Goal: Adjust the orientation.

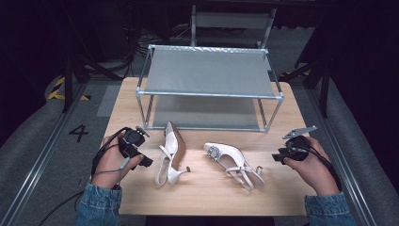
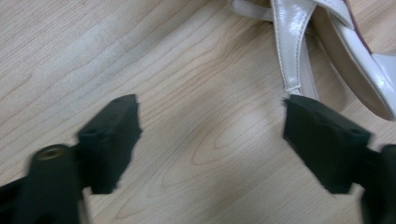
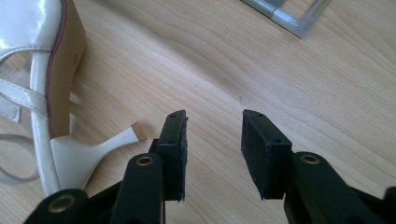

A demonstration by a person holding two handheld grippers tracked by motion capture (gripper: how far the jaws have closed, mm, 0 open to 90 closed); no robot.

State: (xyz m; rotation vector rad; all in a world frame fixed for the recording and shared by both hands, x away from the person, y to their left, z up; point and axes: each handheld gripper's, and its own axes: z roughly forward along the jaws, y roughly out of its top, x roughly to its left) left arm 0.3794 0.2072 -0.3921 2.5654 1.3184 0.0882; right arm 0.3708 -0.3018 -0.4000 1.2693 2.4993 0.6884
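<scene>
High view: two white heeled shoes lie on the tabletop (image 1: pixel 141 94) in front of a grey two-tier shoe rack (image 1: pixel 209 94). The left shoe (image 1: pixel 171 153) lies on its side, toe toward the rack. The right shoe (image 1: pixel 233 165) lies near the right hand, buckle toe pointing left and far, straps toward the near edge. The left tongs (image 1: pixel 143 160) hover just left of the left shoe, the right tongs (image 1: pixel 277 157) just right of the right shoe. Neither holds anything.

Left gripper view: jaws are wide open and empty over bare wood. The left shoe's strap (image 2: pixel 292 51) sits just beyond the right-hand jaw. Risk: closing here likely catches only the thin loose strap, so the shoe would dangle or slip out.

Right gripper view: jaws are partly open and empty. The right shoe's heel (image 3: pixel 100 147) lies just left of the jaws, not between them. Risk: a shut here grabs air or nudges the heel tip and spins the shoe. The glossy upper looks slippery. A corner of the rack frame (image 3: pixel 292 18) shows far right; a carried shoe could knock it.
</scene>
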